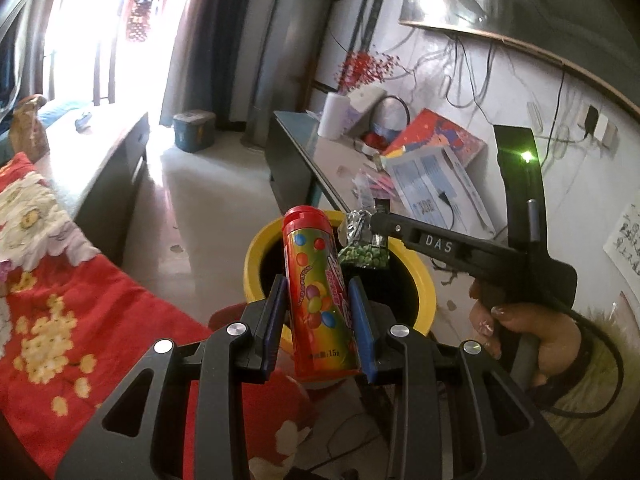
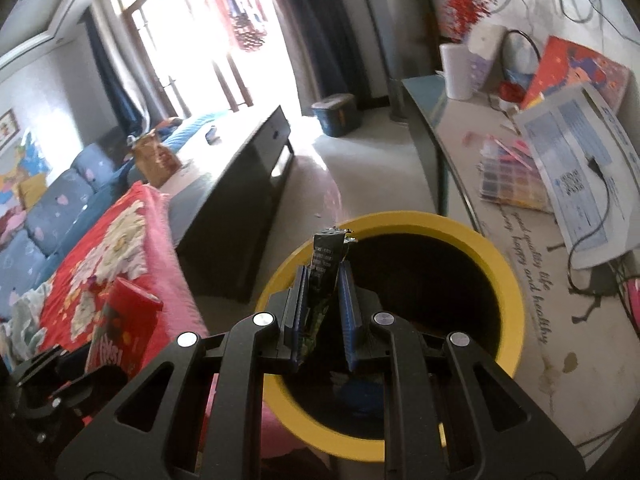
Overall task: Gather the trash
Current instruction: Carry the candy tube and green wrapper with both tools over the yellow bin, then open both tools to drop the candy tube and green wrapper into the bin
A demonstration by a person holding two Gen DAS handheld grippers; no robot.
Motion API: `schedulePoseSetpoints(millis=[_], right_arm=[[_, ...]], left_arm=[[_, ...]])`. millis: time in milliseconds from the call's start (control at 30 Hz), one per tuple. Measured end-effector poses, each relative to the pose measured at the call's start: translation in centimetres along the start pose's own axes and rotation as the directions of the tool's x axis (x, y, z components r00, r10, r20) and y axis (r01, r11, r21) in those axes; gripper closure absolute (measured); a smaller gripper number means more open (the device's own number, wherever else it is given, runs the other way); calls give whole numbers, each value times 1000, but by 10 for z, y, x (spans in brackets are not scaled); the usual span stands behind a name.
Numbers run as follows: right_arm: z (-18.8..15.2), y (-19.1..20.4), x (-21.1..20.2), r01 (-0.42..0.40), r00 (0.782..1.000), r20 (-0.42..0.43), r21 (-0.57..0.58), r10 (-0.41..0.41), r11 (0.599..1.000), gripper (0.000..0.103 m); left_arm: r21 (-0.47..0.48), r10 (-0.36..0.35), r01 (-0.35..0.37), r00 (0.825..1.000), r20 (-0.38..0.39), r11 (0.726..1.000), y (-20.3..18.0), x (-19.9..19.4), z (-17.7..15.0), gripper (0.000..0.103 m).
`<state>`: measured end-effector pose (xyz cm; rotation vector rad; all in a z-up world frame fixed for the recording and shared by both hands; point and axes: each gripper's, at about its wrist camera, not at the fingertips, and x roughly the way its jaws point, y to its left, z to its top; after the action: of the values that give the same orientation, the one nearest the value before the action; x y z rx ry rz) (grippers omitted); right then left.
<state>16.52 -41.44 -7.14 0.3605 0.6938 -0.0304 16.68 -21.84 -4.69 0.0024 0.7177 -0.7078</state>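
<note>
Red-capped and printed with coloured candy beans, a candy tube [image 1: 318,292] stands nearly upright between the blue pads of the left gripper [image 1: 320,312], which is clamped on its lower half. The tube's cap leans slightly toward 11 o'clock. Behind it, from 10 to 2 o'clock of the fingers, opens the yellow-rimmed trash bin [image 1: 256,256], its inside dark.

At 1 o'clock from the tube, the right gripper [image 1: 378,230] reaches in from the right, held by the person's right hand [image 1: 532,336] (its nails painted). It pinches a snack packet [image 1: 362,250] with green peas printed on it and a silvery crumpled top; the packet hangs over the bin's mouth, just beside the tube's cap.

From the right wrist camera, that packet [image 2: 326,276] stands between the closed-in pads, its dark torn top poking up toward 12 o'clock. The bin's rim [image 2: 508,280] circles directly below and ahead of the fingers. At 9 o'clock, low in the frame, the candy tube [image 2: 122,324] shows blurred, over a red flowered blanket [image 2: 120,236].

A glass-topped table [image 2: 452,128] lies at 2 o'clock, strewn with papers.
</note>
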Motion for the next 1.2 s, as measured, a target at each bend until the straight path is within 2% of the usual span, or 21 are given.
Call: schedulePoseSetpoints(millis=[467,667,767,1067,1200], right_arm=[[-9,-51,13,65,997,-46,110,-60,992,92],[-14,-62,19,82,995,-69,136,-74,987,91],[-15,-64,22,87,994,-80,141,-77,986,90],[-17,-68,25,91,993,-89,157,-77,983,88],[-17,-67,21,85,994,-83,157,-73,984,70]], left_arm=[[37,-39,42,996,-77,998,-17,64,-7,73],[23,-45,48,991,-125,999,-18,91,-12,73],[8,-49,51,989,-143,999,-18,102,-13,77],[0,-44,45,987,-157,999,-17,117,-8,78],[-15,-31,29,987,-159,999,-13,109,-8,76]])
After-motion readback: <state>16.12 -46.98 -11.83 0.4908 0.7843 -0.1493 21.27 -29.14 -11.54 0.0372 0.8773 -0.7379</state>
